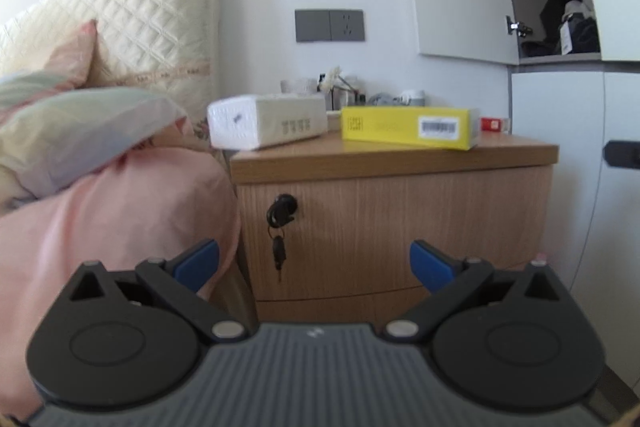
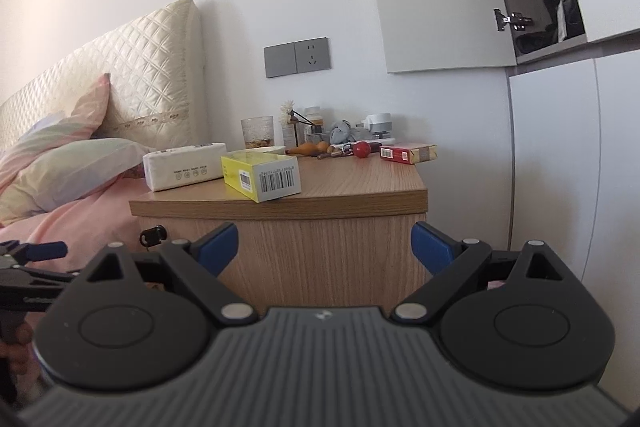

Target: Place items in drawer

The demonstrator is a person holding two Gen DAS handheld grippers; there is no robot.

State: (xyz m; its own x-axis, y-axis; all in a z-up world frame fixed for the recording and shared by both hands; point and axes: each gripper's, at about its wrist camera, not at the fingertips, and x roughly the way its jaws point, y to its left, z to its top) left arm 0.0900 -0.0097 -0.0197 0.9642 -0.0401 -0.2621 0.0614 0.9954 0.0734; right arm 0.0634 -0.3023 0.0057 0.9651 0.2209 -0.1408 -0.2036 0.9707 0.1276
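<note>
Left tongs (image 1: 314, 263) and right tongs (image 2: 324, 247), both spread wide with nothing between the blue pads, face the front of a wooden bedside table (image 2: 360, 189). Ahead of and above the left tongs, the drawer front (image 1: 400, 223) is shut; a bunch of keys (image 1: 280, 223) hangs from its lock, just left of the gap between the pads. On the table top, above both tongs, lie a white tissue pack (image 2: 184, 167) with a row of small printed symbols too small to read, and touching its right side a yellow box (image 2: 262, 175) bearing barcode labels whose digits are illegible. Farther back and to the right lies a red and tan packet (image 2: 408, 153), its lettering unreadable, with a red ball (image 2: 362, 149), a drinking glass (image 2: 258, 133) and small bottles nearby. A grey switch and socket plate (image 2: 297, 57) sits on the white wall above. To the left of the tongs stand a bed with pink bedding (image 1: 100, 219), pillows and a cream quilted headboard (image 1: 160, 11); to the right, white cupboard doors (image 2: 568, 155).
</note>
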